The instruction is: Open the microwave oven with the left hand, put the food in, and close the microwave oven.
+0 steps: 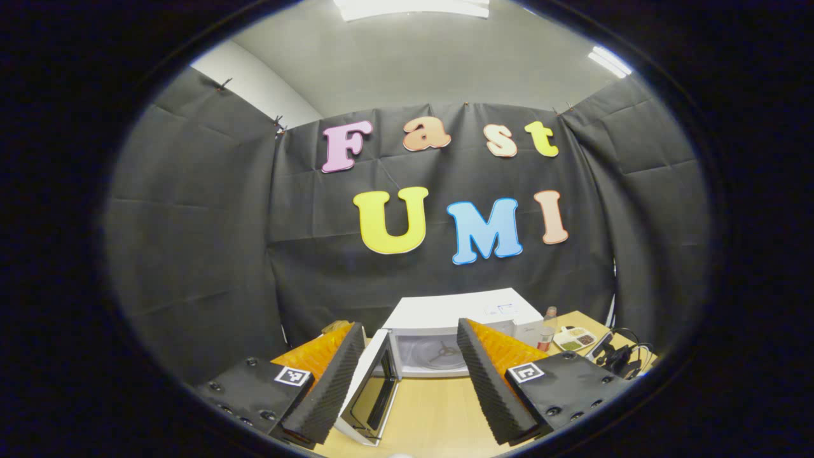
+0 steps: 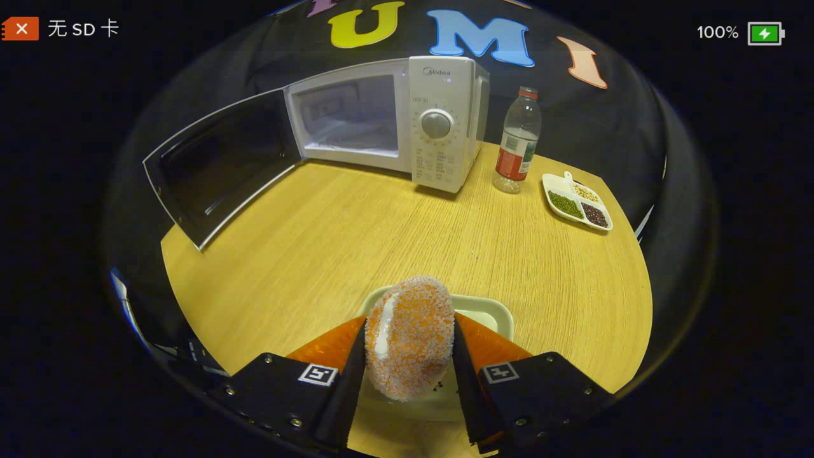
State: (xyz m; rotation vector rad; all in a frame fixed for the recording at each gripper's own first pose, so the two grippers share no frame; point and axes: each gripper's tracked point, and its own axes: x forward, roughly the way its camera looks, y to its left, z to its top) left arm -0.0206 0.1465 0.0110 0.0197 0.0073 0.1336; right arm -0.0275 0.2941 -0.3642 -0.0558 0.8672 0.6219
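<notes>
A white microwave oven (image 2: 407, 121) stands at the back of the wooden table, its door (image 2: 216, 165) swung wide open to the left. In the left gripper view the microwave (image 1: 455, 337) lies ahead and below, door (image 1: 372, 394) open, turntable visible. My left gripper (image 1: 407, 388) is open with nothing between its fingers, held back from the oven. My right gripper (image 2: 407, 356) is shut on the food (image 2: 410, 337), an orange crumb-coated roll with a white streak, just above a pale tray (image 2: 489, 312) at the table's near edge.
A plastic water bottle (image 2: 518, 143) with a red label stands right of the microwave. A white divided dish (image 2: 577, 202) of beans and seeds lies further right. In the left gripper view, dark cables and headphones (image 1: 620, 356) sit at the table's right end.
</notes>
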